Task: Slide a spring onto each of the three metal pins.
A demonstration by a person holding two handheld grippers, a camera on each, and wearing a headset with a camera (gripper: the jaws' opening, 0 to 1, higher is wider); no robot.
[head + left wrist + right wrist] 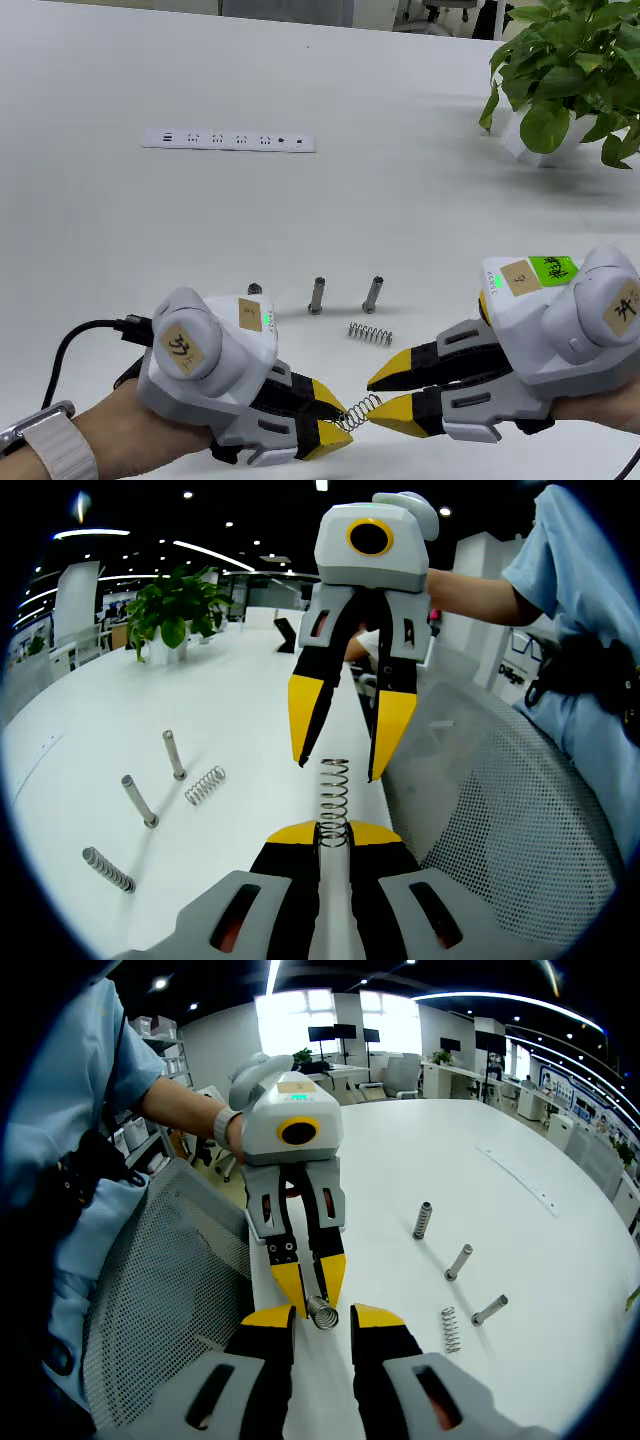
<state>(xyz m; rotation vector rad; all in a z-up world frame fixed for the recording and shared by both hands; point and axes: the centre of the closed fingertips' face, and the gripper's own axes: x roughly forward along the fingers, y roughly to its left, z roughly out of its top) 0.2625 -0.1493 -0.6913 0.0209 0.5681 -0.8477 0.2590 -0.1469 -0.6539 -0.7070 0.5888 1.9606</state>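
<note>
Clamps a spring [360,410] in the fingers of the left gripper [335,428], just nearer than the loose spring [369,333]; spreads the fingers of the right gripper [385,395] open around its free end. Seemingly tackles pin two; must next align the coil with a bare pin [317,296] beyond the loose spring.

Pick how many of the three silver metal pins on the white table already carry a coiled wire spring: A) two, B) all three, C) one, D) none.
C: one silver metal pin sits inside a coiled wire spring, while the other two pins are bare; a loose spring lies on the white table, and the left gripper holds a third spring.
</note>
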